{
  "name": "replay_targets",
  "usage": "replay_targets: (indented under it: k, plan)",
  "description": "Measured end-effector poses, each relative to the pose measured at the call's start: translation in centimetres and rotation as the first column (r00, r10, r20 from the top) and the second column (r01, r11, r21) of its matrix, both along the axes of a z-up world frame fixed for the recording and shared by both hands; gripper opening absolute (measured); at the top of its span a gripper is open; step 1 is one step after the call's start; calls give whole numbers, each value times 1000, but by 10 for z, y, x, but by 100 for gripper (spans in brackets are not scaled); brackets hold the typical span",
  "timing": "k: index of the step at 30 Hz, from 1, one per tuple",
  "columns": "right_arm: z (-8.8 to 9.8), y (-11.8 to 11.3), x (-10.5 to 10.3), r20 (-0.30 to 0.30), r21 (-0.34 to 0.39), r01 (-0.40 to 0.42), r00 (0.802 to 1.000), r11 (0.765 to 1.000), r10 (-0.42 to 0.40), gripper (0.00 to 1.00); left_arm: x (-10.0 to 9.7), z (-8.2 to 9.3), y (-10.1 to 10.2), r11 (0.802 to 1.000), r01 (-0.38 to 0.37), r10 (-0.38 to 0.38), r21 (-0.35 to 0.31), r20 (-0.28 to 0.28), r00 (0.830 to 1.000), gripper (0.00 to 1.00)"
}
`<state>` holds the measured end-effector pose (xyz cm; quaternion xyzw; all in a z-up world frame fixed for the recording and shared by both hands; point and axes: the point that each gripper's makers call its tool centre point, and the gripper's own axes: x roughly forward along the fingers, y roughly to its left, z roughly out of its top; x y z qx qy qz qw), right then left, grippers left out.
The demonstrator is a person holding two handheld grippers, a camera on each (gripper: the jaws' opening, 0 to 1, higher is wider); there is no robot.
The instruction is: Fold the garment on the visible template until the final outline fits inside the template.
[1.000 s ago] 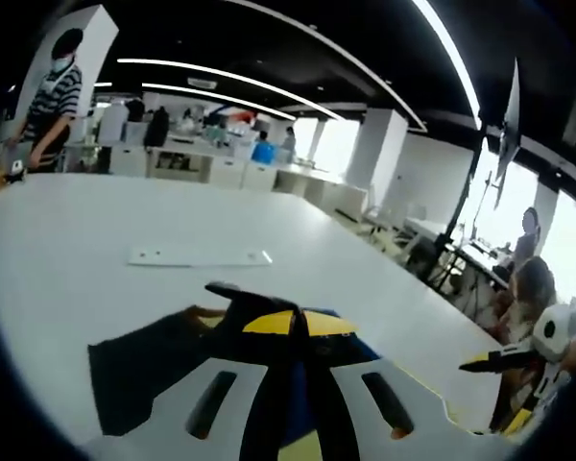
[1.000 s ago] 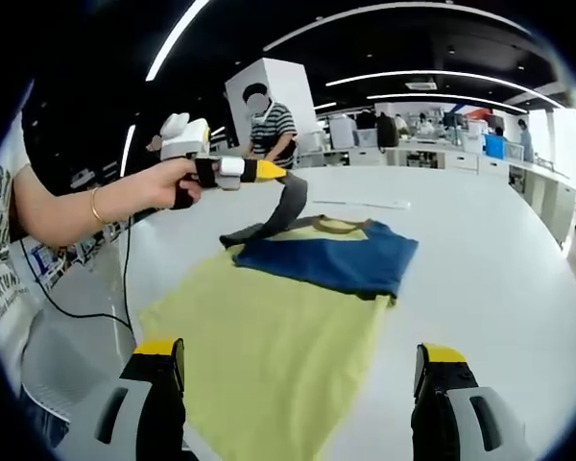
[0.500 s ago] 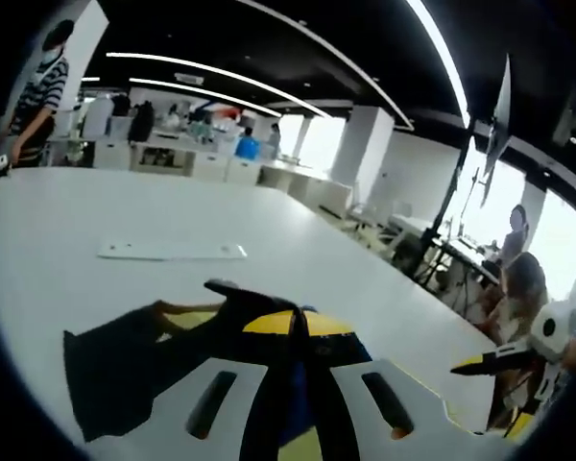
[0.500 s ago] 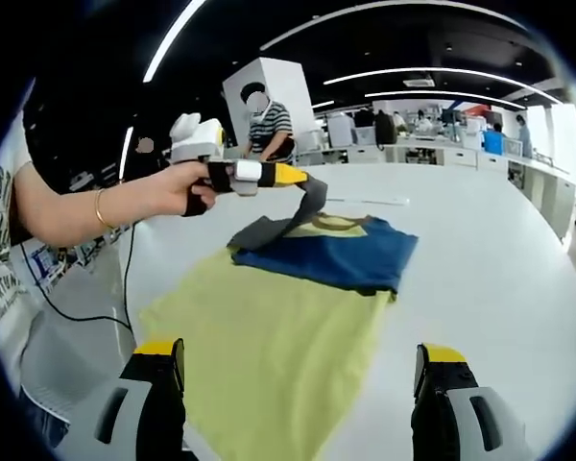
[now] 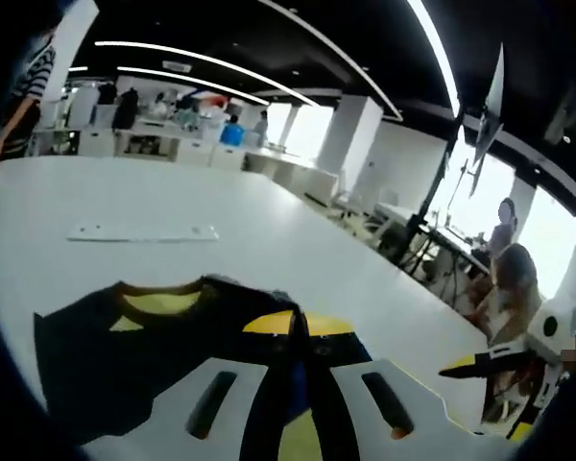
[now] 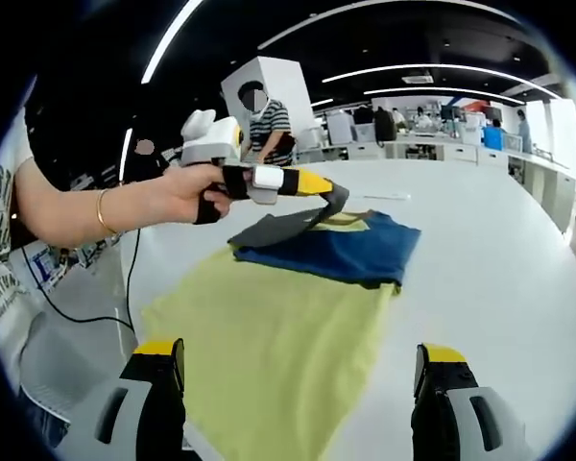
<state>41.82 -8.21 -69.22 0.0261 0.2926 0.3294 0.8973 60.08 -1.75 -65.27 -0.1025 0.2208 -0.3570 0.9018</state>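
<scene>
A yellow T-shirt [image 6: 269, 327] with a blue upper part [image 6: 346, 245] lies flat on the white table [image 6: 499, 250]. Its grey sleeve [image 6: 278, 229] is lifted and drawn across the blue part, pinched in my left gripper [image 6: 331, 194], which a hand [image 6: 187, 192] holds above the shirt's left shoulder. In the left gripper view the left gripper [image 5: 298, 322] is shut on the dark cloth [image 5: 125, 351], with the yellow collar [image 5: 158, 303] just beyond. My right gripper [image 6: 300, 351] stands open over the shirt's hem with nothing between its fingers; it also shows from the side [image 5: 490, 363].
A flat white strip [image 5: 144, 232] lies on the table beyond the shirt's collar, the same strip [image 6: 379, 196] in the right gripper view. A person in a striped shirt [image 6: 269, 125] stands at the far table edge. Seated people [image 5: 514, 279] are off to one side.
My left gripper has carried the grey sleeve further across and lower over the blue part of the shirt. The right gripper has stayed where it was, still open.
</scene>
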Motion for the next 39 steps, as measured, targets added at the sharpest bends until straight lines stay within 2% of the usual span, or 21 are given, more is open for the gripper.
replay_targets:
  k: [8, 12, 15, 16, 19, 27, 28, 30, 32, 33, 37, 39]
  plan:
    - [-3, 2, -1, -8, 7, -2, 1000, 1000, 2, 99, -4, -32, -11, 999, 8, -4, 44, -75, 997, 0]
    - [-5, 5, -2, -14, 10, -11, 1000, 1000, 11, 99, -6, -44, -16, 1000, -8, 8, -1, -134, 991, 0]
    - [-6, 7, -2, -17, 14, -17, 1000, 1000, 17, 99, -5, -49, -15, 1000, -21, 21, 1, -137, 990, 0]
    - [-6, 8, -2, -18, 16, -17, 1000, 1000, 18, 99, -5, -52, -16, 1000, -27, 24, -15, -154, 988, 0]
    - [-8, 10, -3, -23, 15, -24, 999, 1000, 24, 99, -11, -54, -23, 998, 9, -19, -58, -180, 984, 3]
    - [-9, 14, -5, -25, 18, -45, 999, 999, 46, 99, -22, -48, -22, 996, 94, -94, -8, -79, 992, 35]
    - [-9, 14, -6, -26, 16, -49, 998, 999, 50, 99, -23, -47, -21, 995, 100, -100, -6, -74, 992, 39]
    - [-7, 14, -6, -25, 8, -61, 998, 998, 61, 99, -26, -46, -19, 994, 109, -111, -23, -100, 989, 50]
    - [-6, 15, -7, -24, 4, -74, 997, 997, 75, 99, -28, -43, -15, 993, 118, -119, -17, -86, 989, 59]
    - [-5, 16, -9, -26, 2, -89, 996, 996, 89, 99, -29, -40, -11, 991, 134, -134, 12, -55, 990, 63]
    - [-3, 19, -14, -32, -9, -134, 991, 991, 134, 99, -36, -34, 5, 985, 163, -163, 58, -9, 987, 74]
    - [-2, 21, -16, -33, -13, -152, 988, 988, 152, 99, -39, -33, 13, 984, 170, -169, 63, -7, 986, 77]
